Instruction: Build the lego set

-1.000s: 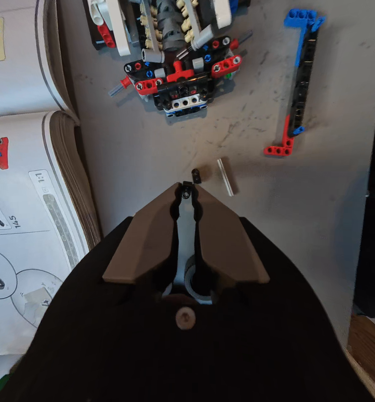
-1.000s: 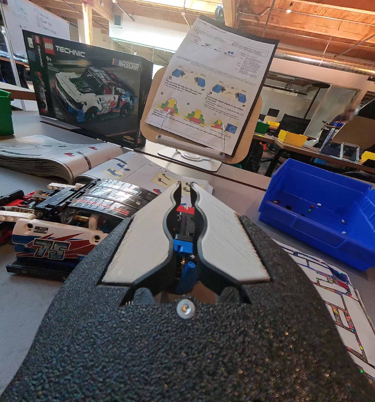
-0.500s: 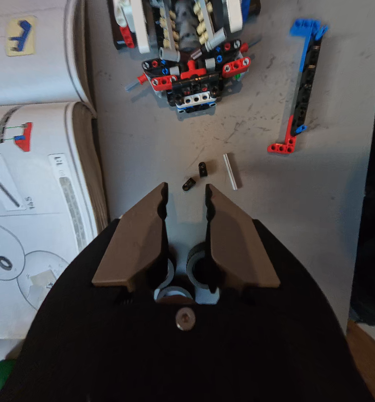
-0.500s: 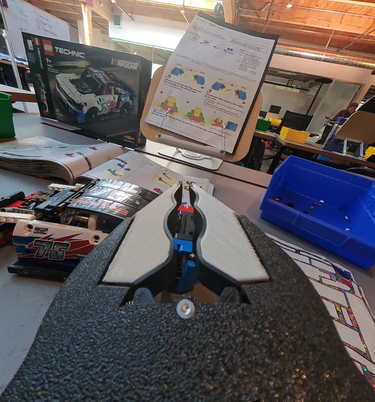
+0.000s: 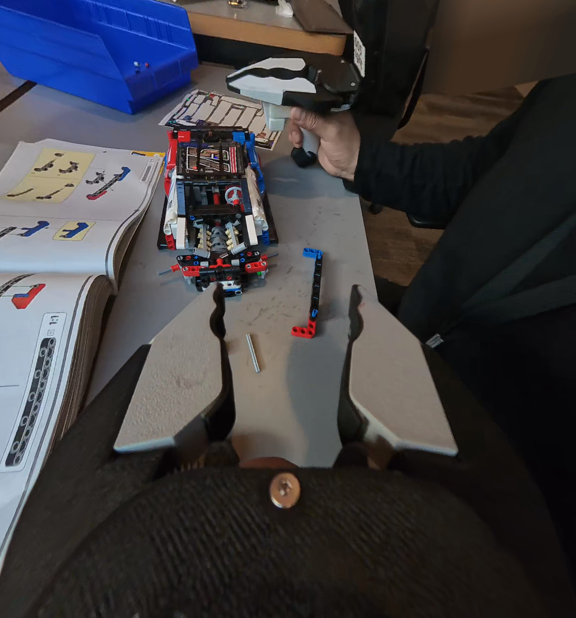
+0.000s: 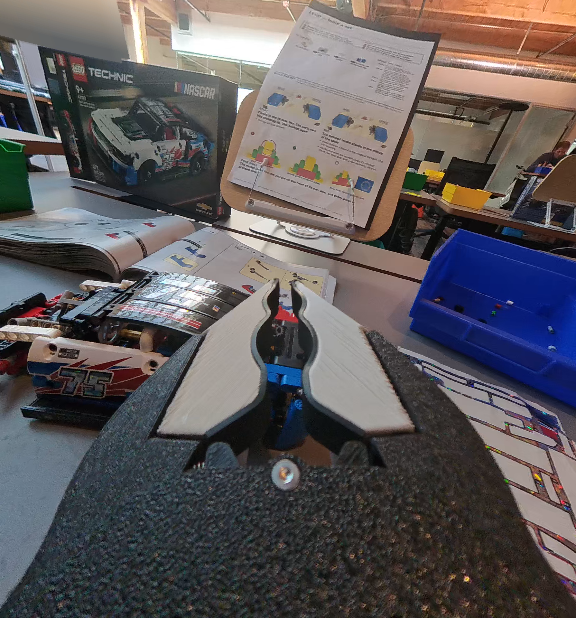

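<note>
The grey tabletop carries everything. Largest on it is the open white instruction booklet along the left edge, then the blue plastic parts bin at the far end. The half-built red, white and blue toy race car stands between them in the middle of the table; its long axis runs away from the left wrist camera, with the exposed engine and red-and-black front frame pointing toward that camera.

To its right lies the long black beam with a blue end and a red L-shaped end, well apart from the car and roughly parallel to it, blue end far, red end near. Smallest is the thin light-grey axle rod, lying loose and nearly lengthwise.

The left gripper hangs above the table with its jaws wide apart and empty. The right gripper has its jaws nearly together around the car's rear, probably steadying it, though contact is hidden.

The step in hand appears to be fetching the next loose part. That calls for lowering the left gripper and closing across the rod's or the beam's narrow width.
</note>
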Demonstrator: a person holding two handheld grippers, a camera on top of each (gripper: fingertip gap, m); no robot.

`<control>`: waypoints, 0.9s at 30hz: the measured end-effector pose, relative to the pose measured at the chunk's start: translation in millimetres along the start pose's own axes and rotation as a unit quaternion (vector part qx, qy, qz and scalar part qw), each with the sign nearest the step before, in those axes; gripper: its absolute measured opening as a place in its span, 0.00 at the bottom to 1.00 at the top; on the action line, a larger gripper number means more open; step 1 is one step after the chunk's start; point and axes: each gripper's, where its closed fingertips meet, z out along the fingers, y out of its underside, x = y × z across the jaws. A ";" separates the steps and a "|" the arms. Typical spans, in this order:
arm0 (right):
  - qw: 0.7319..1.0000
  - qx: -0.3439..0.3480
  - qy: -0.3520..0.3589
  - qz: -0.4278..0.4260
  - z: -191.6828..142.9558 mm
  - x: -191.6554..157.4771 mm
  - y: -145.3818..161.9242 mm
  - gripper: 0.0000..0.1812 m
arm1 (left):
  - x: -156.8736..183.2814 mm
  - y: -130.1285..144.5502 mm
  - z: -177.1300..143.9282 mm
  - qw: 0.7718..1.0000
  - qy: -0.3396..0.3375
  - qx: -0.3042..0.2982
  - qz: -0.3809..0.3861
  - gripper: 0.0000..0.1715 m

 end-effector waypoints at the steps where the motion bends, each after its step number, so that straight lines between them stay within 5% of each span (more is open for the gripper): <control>1: 1.000 -0.002 -0.003 -0.001 0.6 -1.6 0.6 0.03 | -0.7 0.8 3.1 1.000 0.002 -0.002 0.002 0.41; 10: 1.000 -0.003 -0.019 -0.006 3.4 -7.3 0.7 0.03 | 2.9 1.3 21.2 1.000 0.010 0.013 0.017 0.29; 27: 0.999 0.002 -0.034 -0.021 0.6 -18.2 -3.2 0.03 | 66.0 29.2 20.4 1.000 -0.010 0.013 -0.026 0.29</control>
